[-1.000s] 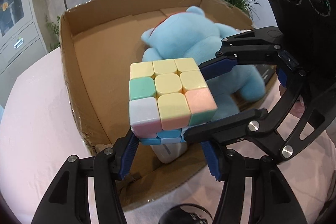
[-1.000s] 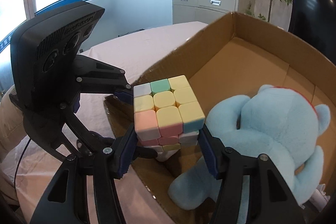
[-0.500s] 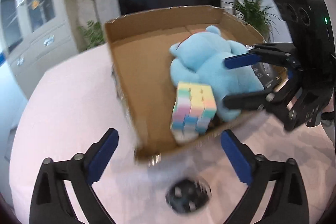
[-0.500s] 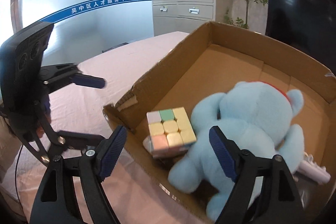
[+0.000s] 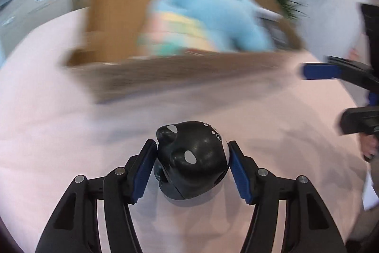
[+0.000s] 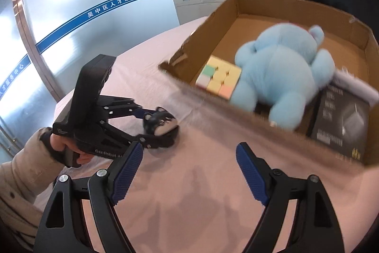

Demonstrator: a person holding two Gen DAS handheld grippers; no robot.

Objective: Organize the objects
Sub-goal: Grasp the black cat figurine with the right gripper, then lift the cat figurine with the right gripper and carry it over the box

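Toy [image 5: 191,158], black, rounded, with white spots, sat on the pink table [image 5: 71,146] just before the box [image 6: 360,39], pinched at both flanks between the left gripper's [image 5: 192,167] blue pads. Grip looked shallow on a curved, glossy shell; it could squirt out on the lift, or clip the near wall going in. Cube [image 6: 219,78], plush [image 6: 279,72] and dark carton [image 6: 341,120] already crowded the box, so free floor was scarce. Right gripper [image 6: 189,172] hung over bare cloth, fingers spread, holding nothing. Left view was motion-blurred.
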